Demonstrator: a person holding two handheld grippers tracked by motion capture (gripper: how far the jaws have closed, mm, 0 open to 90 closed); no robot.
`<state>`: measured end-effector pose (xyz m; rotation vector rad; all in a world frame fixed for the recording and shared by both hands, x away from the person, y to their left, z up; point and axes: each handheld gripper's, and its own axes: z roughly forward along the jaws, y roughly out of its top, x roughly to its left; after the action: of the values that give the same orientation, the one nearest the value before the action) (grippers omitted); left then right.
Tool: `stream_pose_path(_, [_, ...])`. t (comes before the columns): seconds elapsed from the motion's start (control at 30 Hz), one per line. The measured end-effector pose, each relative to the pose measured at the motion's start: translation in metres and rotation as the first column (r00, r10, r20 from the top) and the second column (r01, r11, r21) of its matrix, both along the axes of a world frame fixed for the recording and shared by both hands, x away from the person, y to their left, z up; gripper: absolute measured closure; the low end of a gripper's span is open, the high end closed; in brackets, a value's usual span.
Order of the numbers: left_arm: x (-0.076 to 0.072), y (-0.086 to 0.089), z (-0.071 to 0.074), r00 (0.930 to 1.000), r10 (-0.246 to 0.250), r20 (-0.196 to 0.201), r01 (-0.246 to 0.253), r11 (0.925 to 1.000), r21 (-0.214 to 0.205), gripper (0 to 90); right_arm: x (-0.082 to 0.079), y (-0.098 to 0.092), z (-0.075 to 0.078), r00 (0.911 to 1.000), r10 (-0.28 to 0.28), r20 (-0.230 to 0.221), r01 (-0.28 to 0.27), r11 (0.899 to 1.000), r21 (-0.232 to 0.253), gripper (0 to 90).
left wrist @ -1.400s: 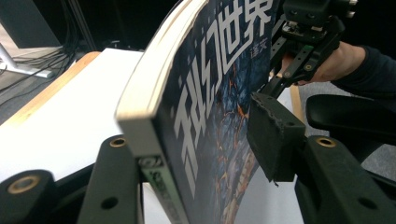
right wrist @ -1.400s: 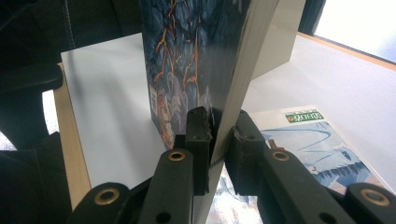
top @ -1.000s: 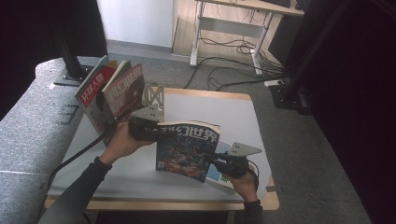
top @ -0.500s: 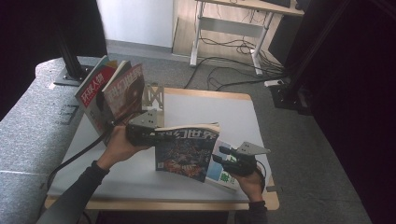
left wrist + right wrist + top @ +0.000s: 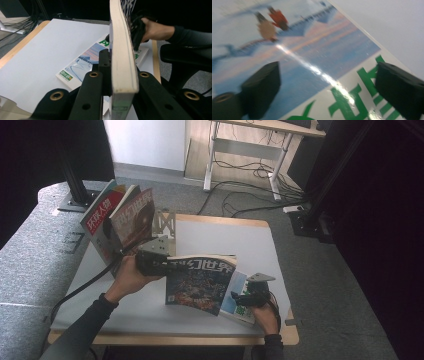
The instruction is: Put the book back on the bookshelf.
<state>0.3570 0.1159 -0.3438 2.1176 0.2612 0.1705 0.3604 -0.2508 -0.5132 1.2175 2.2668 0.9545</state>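
Step in hand: the left gripper (image 5: 165, 265) is clenched on the spine edge of the dark, starry-covered science-fiction magazine (image 5: 200, 282), holding it upright above the white table sheet (image 5: 225, 237).
Right gripper (image 5: 240, 298): its jaws have just been opening; they stand wide over the flat, glossy magazine with green lettering (image 5: 317, 75), nothing between them.
Landmark: the metal bookend (image 5: 165, 226) holding leaning magazines (image 5: 122, 220) stands behind the held magazine.
Next move, likely: carry the held magazine back beside the bookend, keeping it upright.
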Motion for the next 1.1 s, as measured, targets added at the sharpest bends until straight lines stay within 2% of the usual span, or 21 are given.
stream_pose_path(0.07, [-0.001, 0.002, 0.003, 1.0000, 0.009, -0.004, -0.009, 1.0000, -0.003, 82.5, 0.002, 0.000, -0.005, 0.9999, 0.001, -0.014, -0.001, 1.000, 0.000, 0.0])
stream_pose_path(0.13, [-0.001, 0.005, 0.006, 0.9998, 0.021, -0.007, -0.021, 0.9997, -0.007, 82.5, 0.002, -0.001, -0.008, 0.9999, -0.001, -0.012, 0.001, 1.000, 0.029, 0.0])
stream_pose_path(0.4, [0.001, 0.019, 0.020, 0.9957, 0.092, -0.014, -0.092, 0.9958, -0.006, 82.7, 0.000, 0.000, -0.014, 0.9984, -0.032, 0.046, 0.028, 0.997, 0.070, 0.0])
stream_pose_path(0.57, [-0.001, 0.031, 0.030, 0.9916, 0.129, -0.003, -0.129, 0.9915, -0.013, 82.7, -0.002, -0.001, -0.016, 0.9973, -0.032, 0.067, 0.026, 0.996, 0.080, 0.0])
stream_pose_path(0.77, [-0.001, 0.045, 0.041, 0.9844, 0.176, -0.012, -0.176, 0.9837, -0.035, 82.7, -0.003, -0.002, -0.017, 0.9968, -0.032, 0.074, 0.026, 0.996, 0.087, 0.0])
stream_pose_path(0.87, [-0.001, 0.050, 0.045, 0.9782, 0.208, -0.004, -0.208, 0.9774, -0.039, 82.7, -0.003, -0.002, -0.017, 0.9965, -0.032, 0.077, 0.025, 0.996, 0.089, 0.0])
stream_pose_path(1.1, [0.004, 0.062, 0.050, 0.9534, 0.301, 0.019, -0.301, 0.9535, -0.021, 82.7, -0.003, -0.003, -0.017, 0.9964, -0.029, 0.079, 0.022, 0.996, 0.089, 0.0])
